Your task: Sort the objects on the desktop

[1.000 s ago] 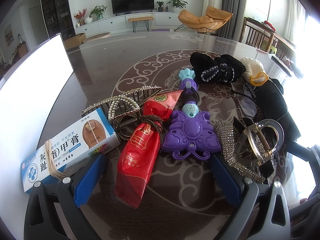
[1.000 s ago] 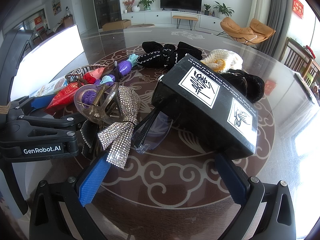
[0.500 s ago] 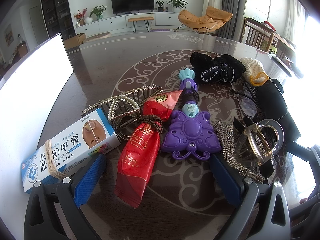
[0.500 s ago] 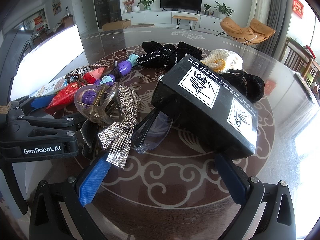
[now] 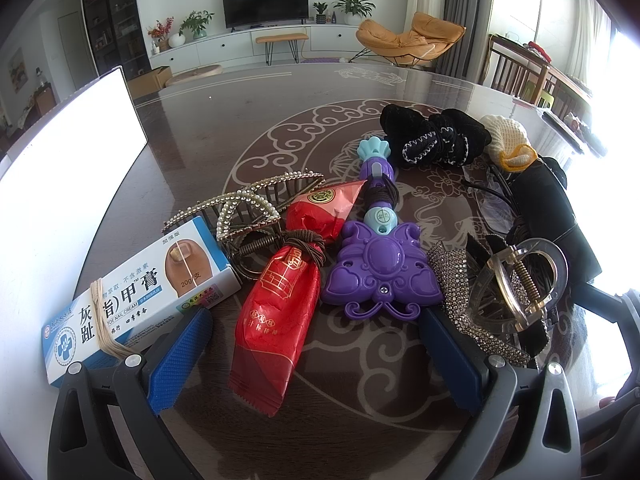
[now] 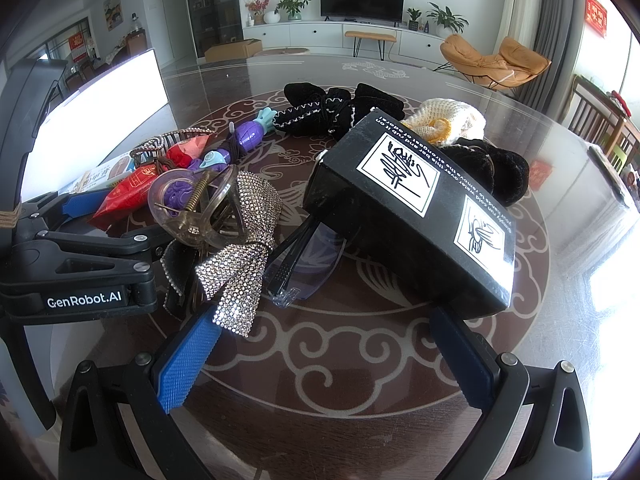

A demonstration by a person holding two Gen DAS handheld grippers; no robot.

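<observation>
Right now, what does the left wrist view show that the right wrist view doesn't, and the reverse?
Only the left wrist view shows the cream box front with its string, and the whole purple toy. Only the right wrist view shows the white labels on the black box, the glasses lens, and the left tongs from outside. Both show the red packet, the clear hair clip, the sparkly bow and open tongs.

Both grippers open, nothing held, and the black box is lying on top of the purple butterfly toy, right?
Not quite. The black box lies on the glasses, not the purple butterfly toy, which sits apart, left of the pile; the right wrist view shows it. Left gripper and right gripper are open, nothing held.
</observation>
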